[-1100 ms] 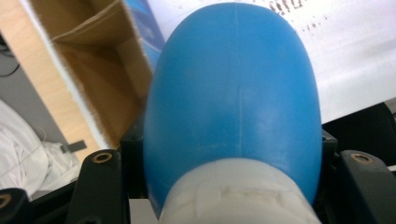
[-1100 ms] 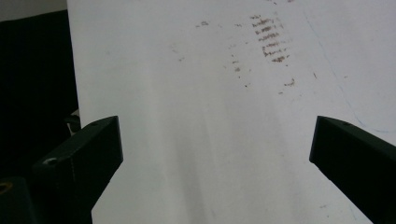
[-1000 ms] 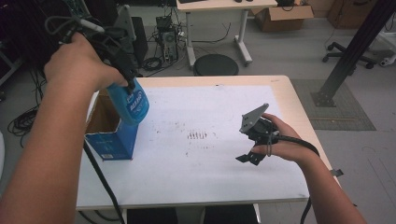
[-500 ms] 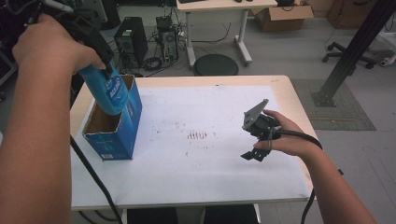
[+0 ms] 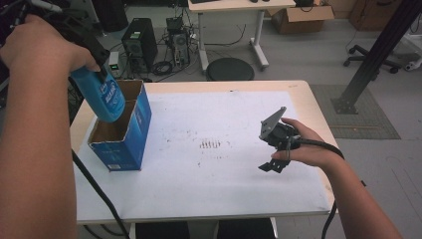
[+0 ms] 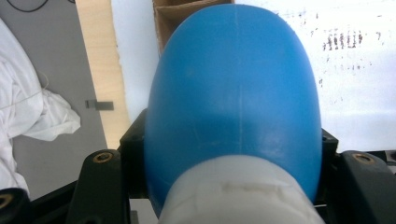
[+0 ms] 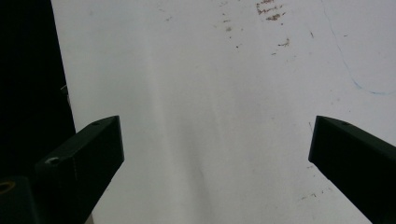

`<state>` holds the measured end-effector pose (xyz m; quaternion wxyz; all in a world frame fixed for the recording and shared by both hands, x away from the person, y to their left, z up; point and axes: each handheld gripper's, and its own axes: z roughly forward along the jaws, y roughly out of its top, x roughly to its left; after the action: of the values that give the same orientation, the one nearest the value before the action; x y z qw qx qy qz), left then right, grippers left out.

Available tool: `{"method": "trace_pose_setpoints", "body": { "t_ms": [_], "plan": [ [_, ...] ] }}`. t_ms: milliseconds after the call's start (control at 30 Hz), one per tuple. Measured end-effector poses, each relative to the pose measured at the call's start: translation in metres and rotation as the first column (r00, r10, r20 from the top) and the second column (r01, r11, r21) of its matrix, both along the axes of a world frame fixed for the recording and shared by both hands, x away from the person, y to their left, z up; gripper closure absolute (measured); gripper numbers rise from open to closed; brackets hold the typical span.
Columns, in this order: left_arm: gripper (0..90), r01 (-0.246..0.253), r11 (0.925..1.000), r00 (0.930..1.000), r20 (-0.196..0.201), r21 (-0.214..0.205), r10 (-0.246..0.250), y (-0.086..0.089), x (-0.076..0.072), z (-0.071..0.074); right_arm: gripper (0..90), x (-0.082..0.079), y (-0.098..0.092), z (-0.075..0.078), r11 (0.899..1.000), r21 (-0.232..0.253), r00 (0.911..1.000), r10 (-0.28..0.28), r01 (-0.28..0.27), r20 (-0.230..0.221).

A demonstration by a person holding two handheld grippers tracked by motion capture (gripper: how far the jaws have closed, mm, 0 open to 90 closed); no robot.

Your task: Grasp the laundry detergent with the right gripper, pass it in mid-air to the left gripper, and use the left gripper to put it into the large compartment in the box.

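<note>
So the blue bottle (image 5: 104,94) is clamped tight in the left gripper (image 5: 92,59), tilted over the blue cardboard box (image 5: 124,134), bottom end probably just inside it. The right gripper (image 5: 273,152) is held wide open over the white table (image 5: 224,189) with nothing gripped.

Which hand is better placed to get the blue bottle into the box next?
Left. The left gripper already clamps the blue bottle directly over the blue cardboard box. The right gripper rests open on the white sheet, well away.
</note>
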<state>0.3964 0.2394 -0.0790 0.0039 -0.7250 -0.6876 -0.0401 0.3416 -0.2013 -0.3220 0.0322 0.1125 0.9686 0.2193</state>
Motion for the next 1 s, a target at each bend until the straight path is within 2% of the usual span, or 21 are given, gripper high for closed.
{"method": "trace_pose_setpoints", "body": {
  "t_ms": [167, 600, 1000],
  "plan": [
    [38.5, -0.007, 0.9999, 0.9999, -0.009, -0.010, 0.007, 0.005, 0.002, -0.006, 3.3, -0.001, 0.001, 0.000, 1.000, -0.002, 1.0000, 0.008, -0.008, -0.002],
    [38.5, -0.029, 0.9996, 0.9990, -0.033, -0.004, 0.029, 0.016, 0.009, -0.033, 3.3, -0.003, -0.001, -0.003, 1.000, 0.001, 0.9999, 0.007, -0.007, -0.008],
    [38.4, -0.025, 0.9996, 0.9974, -0.068, -0.012, 0.025, 0.020, 0.023, -0.070, 3.3, -0.004, 0.001, -0.005, 1.000, 0.007, 0.9999, 0.006, -0.006, -0.013]
  ]
}}
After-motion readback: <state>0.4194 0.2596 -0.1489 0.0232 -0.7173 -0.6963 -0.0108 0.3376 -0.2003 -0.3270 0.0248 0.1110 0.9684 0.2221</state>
